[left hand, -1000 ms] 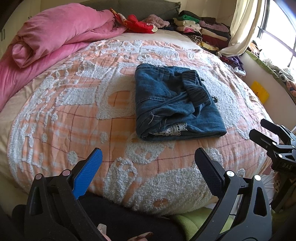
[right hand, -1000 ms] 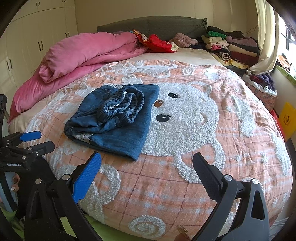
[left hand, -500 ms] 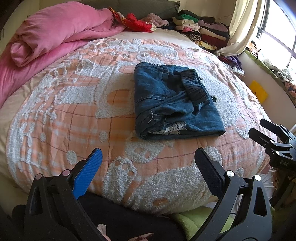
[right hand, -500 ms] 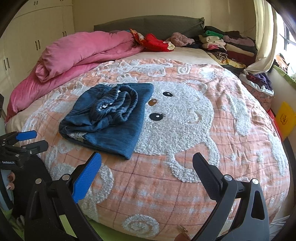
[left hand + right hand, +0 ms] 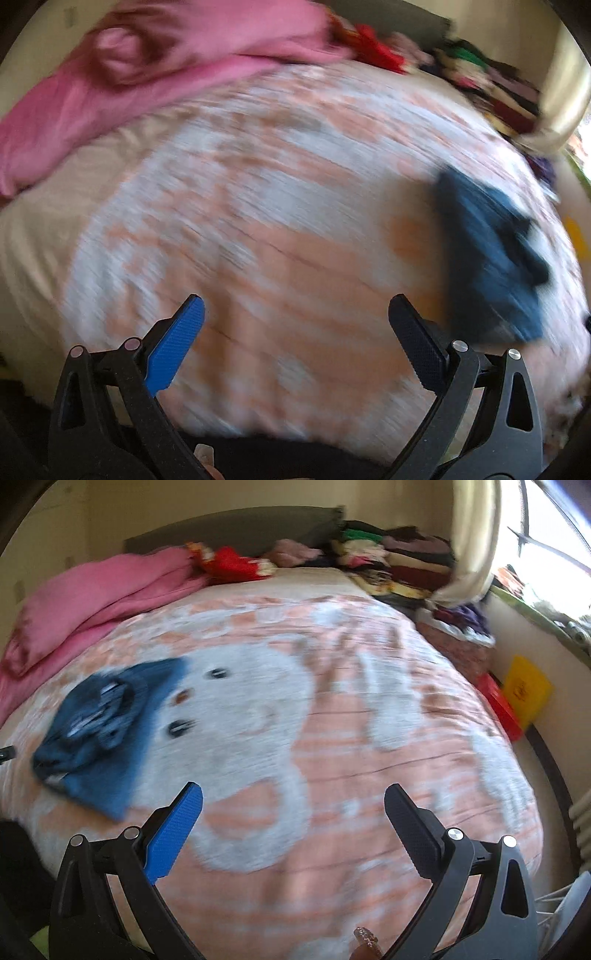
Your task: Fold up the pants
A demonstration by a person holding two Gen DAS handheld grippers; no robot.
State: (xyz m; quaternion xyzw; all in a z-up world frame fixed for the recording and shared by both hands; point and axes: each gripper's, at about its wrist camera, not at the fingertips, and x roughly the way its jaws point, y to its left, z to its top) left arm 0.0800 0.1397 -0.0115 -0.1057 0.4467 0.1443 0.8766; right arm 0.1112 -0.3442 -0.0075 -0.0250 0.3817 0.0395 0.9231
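The folded blue denim pants (image 5: 491, 258) lie on the orange and white bedspread (image 5: 280, 236), at the right edge of the blurred left wrist view. In the right wrist view the pants (image 5: 107, 727) lie at the left, with the gathered waistband on top. My left gripper (image 5: 295, 321) is open and empty, near the bed's front edge, left of the pants. My right gripper (image 5: 293, 808) is open and empty, over the bedspread (image 5: 332, 720) to the right of the pants.
A pink duvet (image 5: 99, 598) is bunched at the far left of the bed. Stacked folded clothes (image 5: 399, 557) sit at the far right by the curtain (image 5: 476, 542). A yellow board (image 5: 526, 690) and a red one (image 5: 498, 705) stand beside the bed on the right.
Both views have swung fast and are blurred. The left gripper turned left, so the pants slid to its right edge. The right gripper turned right, so the pants slid to its left.
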